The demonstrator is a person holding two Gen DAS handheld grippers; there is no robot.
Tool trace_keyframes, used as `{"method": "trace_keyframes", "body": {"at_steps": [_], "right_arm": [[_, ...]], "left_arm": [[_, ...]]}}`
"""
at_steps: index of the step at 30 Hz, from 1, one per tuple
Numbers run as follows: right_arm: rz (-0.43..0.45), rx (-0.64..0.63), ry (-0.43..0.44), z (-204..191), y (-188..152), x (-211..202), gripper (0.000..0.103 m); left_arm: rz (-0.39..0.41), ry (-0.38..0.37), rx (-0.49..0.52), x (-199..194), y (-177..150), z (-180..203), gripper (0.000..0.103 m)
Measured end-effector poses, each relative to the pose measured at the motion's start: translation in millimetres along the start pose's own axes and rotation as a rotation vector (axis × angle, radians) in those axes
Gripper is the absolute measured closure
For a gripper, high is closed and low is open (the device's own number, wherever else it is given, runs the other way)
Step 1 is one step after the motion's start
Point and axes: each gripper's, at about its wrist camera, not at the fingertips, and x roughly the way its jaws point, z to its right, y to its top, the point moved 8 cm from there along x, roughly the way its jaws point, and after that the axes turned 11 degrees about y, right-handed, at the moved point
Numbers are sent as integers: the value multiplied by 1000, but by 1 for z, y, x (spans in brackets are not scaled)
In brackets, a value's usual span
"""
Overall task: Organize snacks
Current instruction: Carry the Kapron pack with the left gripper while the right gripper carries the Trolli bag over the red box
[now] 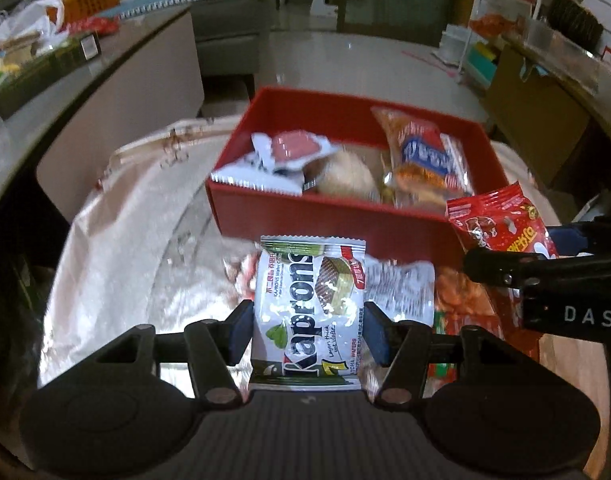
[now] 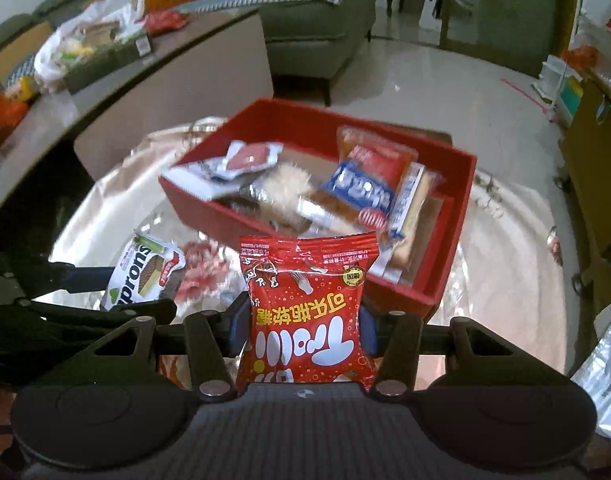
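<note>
My left gripper [image 1: 307,330] is shut on a white and green Kaprons wafer packet [image 1: 309,308], held above the table in front of the red box [image 1: 329,216]. My right gripper [image 2: 303,328] is shut on a red Trolli candy bag [image 2: 305,320], also in front of the red box [image 2: 449,264]. The box holds several snack packets, among them an orange and blue one [image 1: 425,156] and a white and pink one [image 1: 281,152]. The Trolli bag [image 1: 501,224] shows at right in the left wrist view; the Kaprons packet [image 2: 145,276] shows at left in the right wrist view.
The box stands on a round table with a shiny pale cloth [image 1: 121,216]. More wrappers [image 1: 401,288] lie on the cloth under the grippers. A long counter with bags [image 2: 93,40] runs at left. A sofa [image 2: 317,28] and cardboard boxes [image 1: 537,116] stand beyond.
</note>
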Motion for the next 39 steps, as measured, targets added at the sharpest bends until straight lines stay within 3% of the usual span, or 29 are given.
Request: {"method": "trace_keyframes", "body": {"at_steps": [21,28,39], "right_arm": [[189,37,-8,10,48,-32,42],[249,49,-14,16,66,-37,42],[269,47,-20,17,76,-35,42]], "left_arm": [[234,65,-6,-29,65,1,53],[250,60,-10,-26,78,6,53],[283,90,-26,-19,100,7,53]]}}
